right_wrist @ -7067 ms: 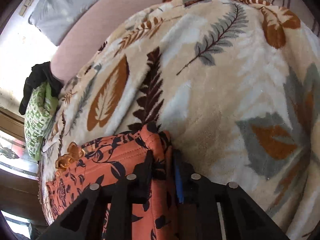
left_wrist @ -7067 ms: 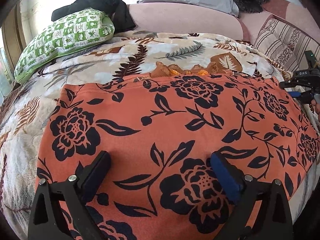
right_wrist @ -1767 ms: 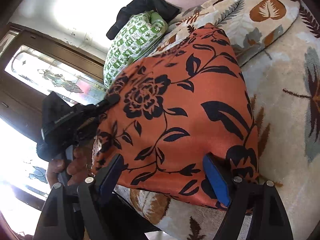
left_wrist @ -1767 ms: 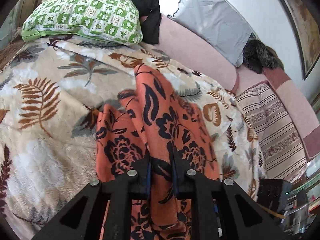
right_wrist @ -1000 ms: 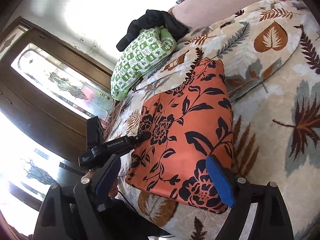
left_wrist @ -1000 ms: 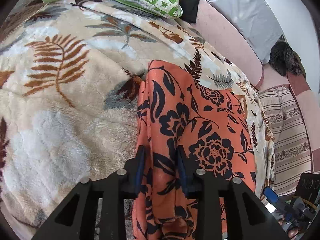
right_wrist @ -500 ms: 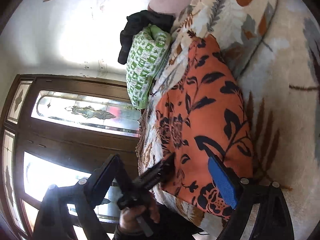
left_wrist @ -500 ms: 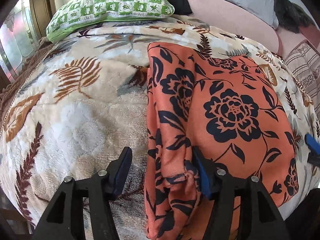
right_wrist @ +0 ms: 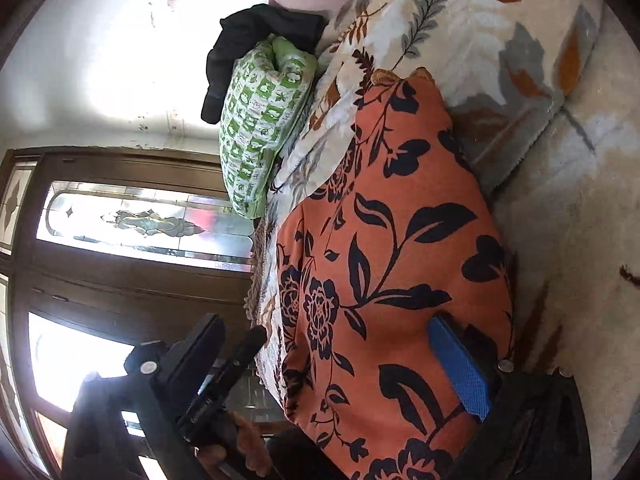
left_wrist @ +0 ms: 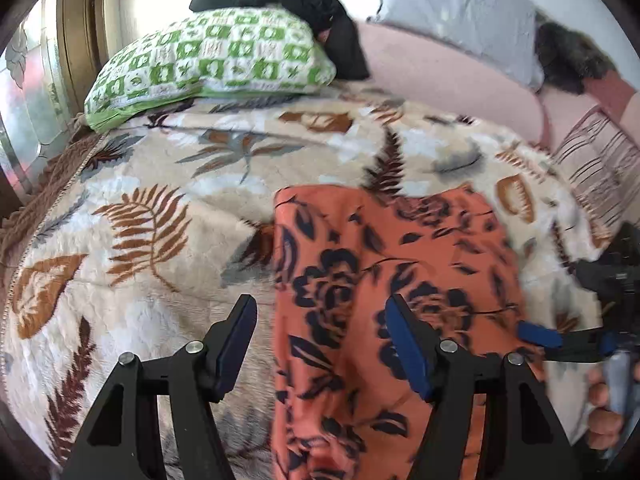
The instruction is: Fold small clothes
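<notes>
An orange garment with black flowers (left_wrist: pixel 380 280) lies folded into a long strip on the leaf-patterned blanket (left_wrist: pixel 140 240). My left gripper (left_wrist: pixel 320 344) hovers over the strip's near left edge. Its jaws are opening; the cloth edge lies between them, and neither pad presses on it. At the right edge of the left wrist view is my right gripper (left_wrist: pixel 560 340), held by a hand (left_wrist: pixel 600 400). In the right wrist view the garment (right_wrist: pixel 380 260) fills the middle. My right gripper (right_wrist: pixel 326 364) straddles its near end with jaws opening wide, the blue pad (right_wrist: pixel 460 368) by the cloth's right side.
A green-and-white pillow (left_wrist: pixel 208 60) with black clothing (left_wrist: pixel 312 4) on it lies at the far end, beside a pink sofa back (left_wrist: pixel 440 76), a grey pillow (left_wrist: pixel 460 12) and a striped cushion (left_wrist: pixel 600 168). A wooden door with patterned glass (right_wrist: pixel 132 220) stands beyond the blanket's edge.
My left gripper, earlier shut on the garment, has let go, opened and pulled back. The right gripper has rolled and sunk toward the cloth, its jaws wider.
</notes>
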The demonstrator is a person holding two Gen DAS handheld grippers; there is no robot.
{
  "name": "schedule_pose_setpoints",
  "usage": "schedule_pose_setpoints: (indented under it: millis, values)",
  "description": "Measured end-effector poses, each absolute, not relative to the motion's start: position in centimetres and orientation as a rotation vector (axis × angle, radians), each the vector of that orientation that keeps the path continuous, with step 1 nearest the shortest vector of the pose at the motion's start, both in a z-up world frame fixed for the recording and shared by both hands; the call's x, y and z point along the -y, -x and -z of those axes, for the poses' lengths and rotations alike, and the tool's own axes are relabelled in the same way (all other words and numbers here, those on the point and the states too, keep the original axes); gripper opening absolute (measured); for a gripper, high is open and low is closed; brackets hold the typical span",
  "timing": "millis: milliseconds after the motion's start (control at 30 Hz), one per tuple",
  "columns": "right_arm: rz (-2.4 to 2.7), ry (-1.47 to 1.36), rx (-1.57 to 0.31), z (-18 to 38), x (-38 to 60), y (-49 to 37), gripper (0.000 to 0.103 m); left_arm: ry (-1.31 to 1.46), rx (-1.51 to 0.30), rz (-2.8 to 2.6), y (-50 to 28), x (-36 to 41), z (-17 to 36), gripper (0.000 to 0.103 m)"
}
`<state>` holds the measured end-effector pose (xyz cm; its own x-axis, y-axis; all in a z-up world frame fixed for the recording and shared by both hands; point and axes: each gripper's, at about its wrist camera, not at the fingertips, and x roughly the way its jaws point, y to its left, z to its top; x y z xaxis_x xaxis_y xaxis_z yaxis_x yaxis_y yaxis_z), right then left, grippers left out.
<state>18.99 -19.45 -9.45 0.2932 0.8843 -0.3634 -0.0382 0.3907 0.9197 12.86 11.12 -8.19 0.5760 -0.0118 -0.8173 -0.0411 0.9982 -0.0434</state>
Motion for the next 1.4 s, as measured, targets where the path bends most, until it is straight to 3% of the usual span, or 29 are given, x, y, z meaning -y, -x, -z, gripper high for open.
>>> schedule_pose_setpoints:
  millis: [67,133,267,400,633,800,933,1100,1133,1167,1267,1333,1400]
  values:
    - [-0.763,-0.969,-1.112,9.1,19.5,-19.1,0.103,0.082,-1.047,-0.045,-14.3,-12.2,11.2,0.07]
    - [-0.826,-0.964,-1.106,7.8,19.1,-19.7,0.103,0.11,-1.025,-0.05,-14.1,-12.8,11.7,0.08]
    - [-0.858,-0.968,-1.02,5.6,19.0,-22.4,0.103,0.087,-1.018,-0.045,-14.1,-12.6,11.9,0.082]
    - [-0.755,-1.061,-1.144,12.0,19.1,-26.7,0.103,0.11,-1.017,-0.04,-14.2,-13.0,12.1,0.087]
    - [-0.778,-0.88,-1.104,7.0,21.2,-20.1,0.103,0.154,-1.001,-0.032,-12.9,-13.3,10.3,0.085]
    - [-0.694,-0.883,-1.22,10.8,23.7,-14.7,0.103,0.197,-0.91,0.081,-9.6,-11.9,7.6,0.085]
    - [-0.774,-0.999,-1.221,12.3,22.6,-13.7,0.103,0.12,-0.999,0.059,-10.2,-10.9,10.6,0.087]
    - [-0.692,-1.102,-1.236,13.3,22.4,-14.5,0.103,0.227,-1.025,0.073,-10.4,-12.3,12.2,0.087]
    - [-0.694,-1.096,-1.248,13.1,22.1,-14.5,0.098,0.21,-1.019,0.073,-10.4,-12.1,12.3,0.087]
    - [-0.687,-1.04,-1.275,12.5,21.5,-14.3,0.075,0.214,-1.016,0.071,-10.3,-12.1,12.4,0.087]
    - [-0.572,-0.655,-1.271,9.5,19.0,-12.9,0.033,0.227,-1.015,0.08,-10.3,-12.3,12.5,0.087]
    - [-0.522,-0.539,-1.255,9.5,18.4,-12.5,0.031,0.213,-1.015,0.083,-10.3,-12.1,12.6,0.088]
    - [-0.528,-0.618,-1.329,12.3,19.0,-12.8,0.031,0.203,-1.01,0.082,-10.4,-12.1,12.6,0.088]
